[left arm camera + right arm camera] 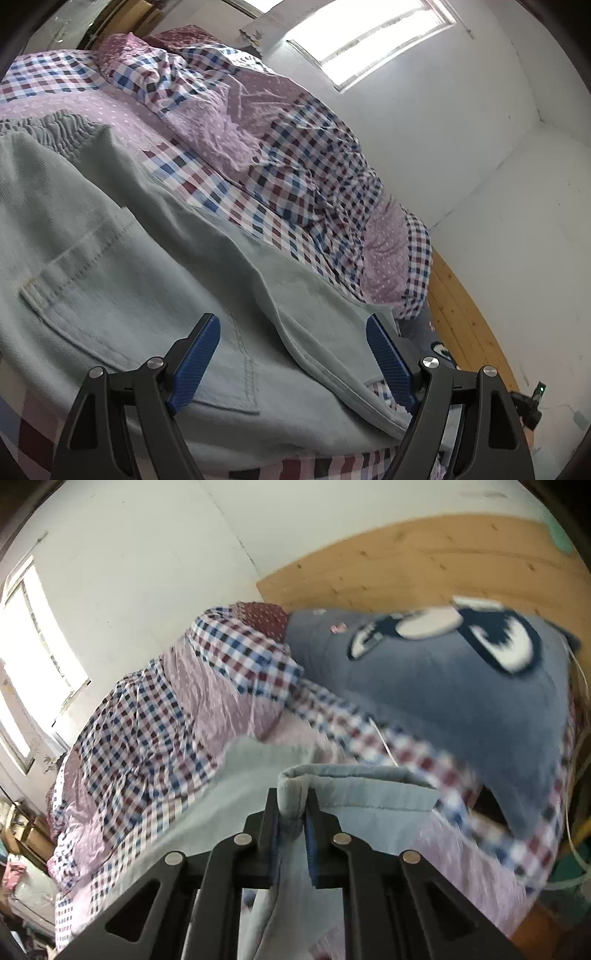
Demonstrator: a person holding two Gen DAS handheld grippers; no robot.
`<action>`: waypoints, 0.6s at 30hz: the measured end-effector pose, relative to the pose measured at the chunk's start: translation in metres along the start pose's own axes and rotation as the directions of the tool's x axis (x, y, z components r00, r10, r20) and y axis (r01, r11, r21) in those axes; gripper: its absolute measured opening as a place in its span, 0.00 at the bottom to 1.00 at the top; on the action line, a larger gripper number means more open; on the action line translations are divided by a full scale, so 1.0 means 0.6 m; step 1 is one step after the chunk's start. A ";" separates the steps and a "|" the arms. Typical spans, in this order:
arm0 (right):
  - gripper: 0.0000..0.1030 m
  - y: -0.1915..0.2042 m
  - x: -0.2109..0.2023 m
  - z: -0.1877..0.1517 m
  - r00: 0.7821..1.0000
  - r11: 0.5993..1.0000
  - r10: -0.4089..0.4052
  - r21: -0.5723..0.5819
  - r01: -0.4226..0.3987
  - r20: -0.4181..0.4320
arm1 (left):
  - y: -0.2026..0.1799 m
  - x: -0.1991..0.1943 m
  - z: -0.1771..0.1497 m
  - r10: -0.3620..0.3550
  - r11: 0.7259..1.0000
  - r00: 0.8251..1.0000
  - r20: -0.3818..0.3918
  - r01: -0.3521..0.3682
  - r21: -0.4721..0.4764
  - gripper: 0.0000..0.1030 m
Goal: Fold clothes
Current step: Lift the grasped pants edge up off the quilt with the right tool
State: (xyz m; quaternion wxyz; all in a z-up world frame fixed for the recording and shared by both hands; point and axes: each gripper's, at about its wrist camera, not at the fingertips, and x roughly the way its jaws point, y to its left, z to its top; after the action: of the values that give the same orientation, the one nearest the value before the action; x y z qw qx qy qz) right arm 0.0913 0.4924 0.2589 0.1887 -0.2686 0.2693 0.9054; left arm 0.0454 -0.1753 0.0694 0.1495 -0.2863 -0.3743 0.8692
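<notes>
Pale blue-green trousers [122, 280] with a stitched back pocket and a gathered waistband lie spread on the bed. My left gripper [293, 332] hovers just over them, open, with its blue pads wide apart and nothing between them. In the right wrist view my right gripper [293, 799] is shut on a thick hemmed edge of the same trousers [354, 786]. That edge is lifted off the bed, and cloth hangs down between the black fingers.
A crumpled checked and pink dotted duvet [258, 122] covers the bed behind the trousers. A big grey cushion with cartoon eyes [443, 679] leans on the wooden headboard [424, 565]. White walls and a bright window [373, 37] lie beyond; clutter [22, 849] sits past the bed's far end.
</notes>
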 end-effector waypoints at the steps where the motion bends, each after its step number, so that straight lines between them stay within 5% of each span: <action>1: 0.11 0.015 0.010 0.013 1.000 1.000 -0.001 -0.013 0.001 0.005 | 0.004 0.001 0.003 0.005 1.000 1.000 0.004 -0.005 -0.003 0.82; 18: 0.10 0.332 0.297 0.238 0.993 0.968 -0.047 -0.239 0.072 0.109 | 0.046 0.014 0.034 0.081 0.996 0.996 0.046 -0.082 0.016 0.82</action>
State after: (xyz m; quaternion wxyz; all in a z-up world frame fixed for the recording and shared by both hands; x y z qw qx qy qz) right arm -0.2003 0.4555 0.3322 0.1952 -0.2509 0.1384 0.9380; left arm 0.0252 -0.2014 0.0573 0.1078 -0.2802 -0.3579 0.8842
